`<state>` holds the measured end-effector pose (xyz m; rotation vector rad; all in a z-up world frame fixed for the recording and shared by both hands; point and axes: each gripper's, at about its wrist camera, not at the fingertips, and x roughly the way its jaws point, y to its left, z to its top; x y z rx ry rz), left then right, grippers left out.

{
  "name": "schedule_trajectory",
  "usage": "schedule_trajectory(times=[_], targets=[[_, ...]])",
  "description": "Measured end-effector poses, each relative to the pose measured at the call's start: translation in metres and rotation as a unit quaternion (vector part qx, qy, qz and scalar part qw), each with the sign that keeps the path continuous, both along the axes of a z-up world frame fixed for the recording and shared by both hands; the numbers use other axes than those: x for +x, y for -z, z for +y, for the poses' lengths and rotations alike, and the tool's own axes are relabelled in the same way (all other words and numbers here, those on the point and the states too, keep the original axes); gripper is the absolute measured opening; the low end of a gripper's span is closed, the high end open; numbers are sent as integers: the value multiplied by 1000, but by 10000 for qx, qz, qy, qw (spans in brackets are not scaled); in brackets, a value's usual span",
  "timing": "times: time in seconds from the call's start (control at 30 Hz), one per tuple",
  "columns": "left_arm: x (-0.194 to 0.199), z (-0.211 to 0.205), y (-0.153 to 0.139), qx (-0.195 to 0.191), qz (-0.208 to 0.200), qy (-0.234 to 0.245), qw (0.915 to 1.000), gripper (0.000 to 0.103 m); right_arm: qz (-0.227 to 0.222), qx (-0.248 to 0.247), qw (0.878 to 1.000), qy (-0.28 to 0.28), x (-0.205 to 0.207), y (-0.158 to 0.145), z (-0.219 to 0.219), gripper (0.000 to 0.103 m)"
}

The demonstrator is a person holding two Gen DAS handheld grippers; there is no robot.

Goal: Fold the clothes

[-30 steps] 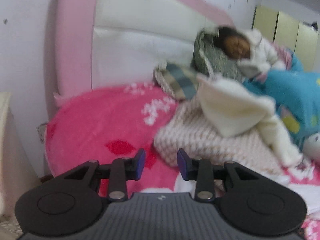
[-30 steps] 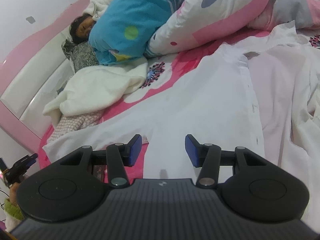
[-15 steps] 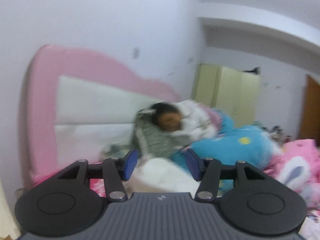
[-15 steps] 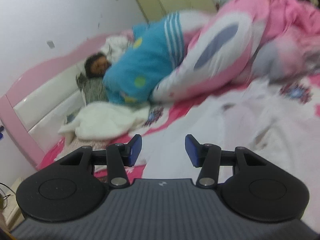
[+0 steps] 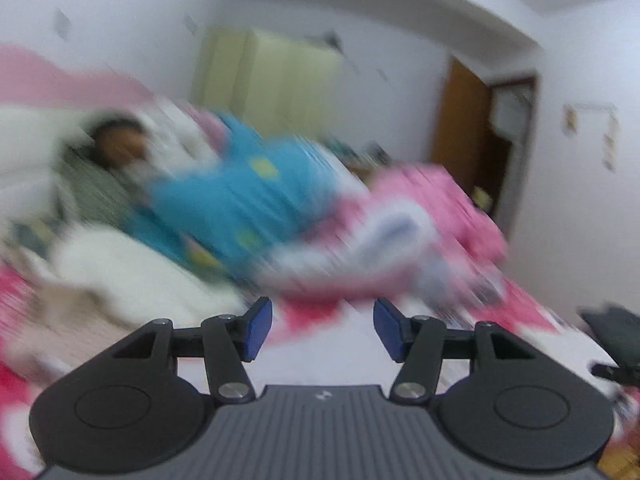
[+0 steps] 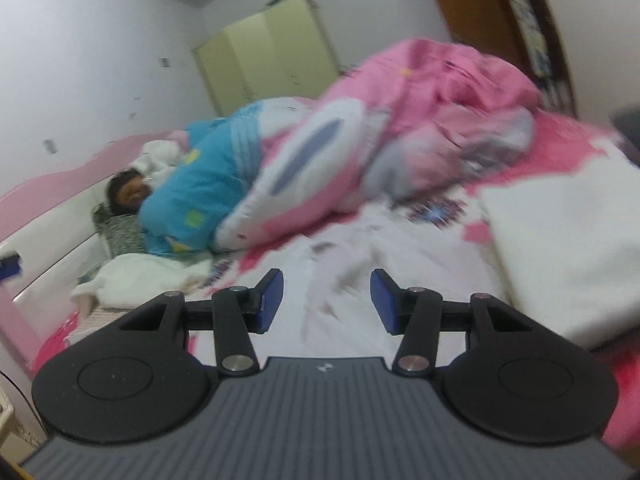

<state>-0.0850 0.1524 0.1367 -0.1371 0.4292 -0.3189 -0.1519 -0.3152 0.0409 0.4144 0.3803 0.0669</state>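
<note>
A white shirt [image 6: 360, 276] lies spread over the pink flowered bed [image 6: 560, 148], blurred by motion. Above it my right gripper [image 6: 326, 292] hovers open, with nothing between its blue pads [image 6: 269, 300]. A folded white cloth [image 6: 568, 248] rests on the bed to the right of that gripper. In the left wrist view my left gripper [image 5: 322, 320] is also open and empty, held over white fabric [image 5: 320, 356] at the near side of the bed. That whole view is smeared.
A person [image 6: 128, 192] lies at the head of the bed under a blue blanket [image 6: 200, 192], beside a bunched pink quilt [image 6: 432, 112]. A cream fleece [image 6: 136, 276] lies near the pink headboard [image 6: 48, 184]. A pale wardrobe [image 6: 264, 52] and a brown door [image 5: 464, 120] stand behind. A dark shape [image 5: 616, 340] shows at right.
Both views have swung up and to the right, from the bed surface toward the room. The left jaws stand wider than a second ago; the right jaws are unchanged.
</note>
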Motion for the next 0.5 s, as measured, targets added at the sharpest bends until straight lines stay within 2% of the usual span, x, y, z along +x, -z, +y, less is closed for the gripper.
schedule_trajectory(times=[0.13, 0.27, 0.43, 0.5], targets=[[27, -74, 71, 374, 745, 654, 9944, 57, 402, 350, 9973, 509, -21, 32, -29, 48], [38, -136, 138, 655, 1330, 1150, 9822, 54, 880, 612, 9901, 910, -31, 65, -51, 48], [15, -176, 182, 910, 1506, 1543, 9722, 53, 1453, 841, 9774, 1285, -32, 104, -74, 50], [8, -189, 191, 1031, 1447, 1702, 9693, 53, 1564, 1012, 9734, 1335, -28, 117, -84, 50]])
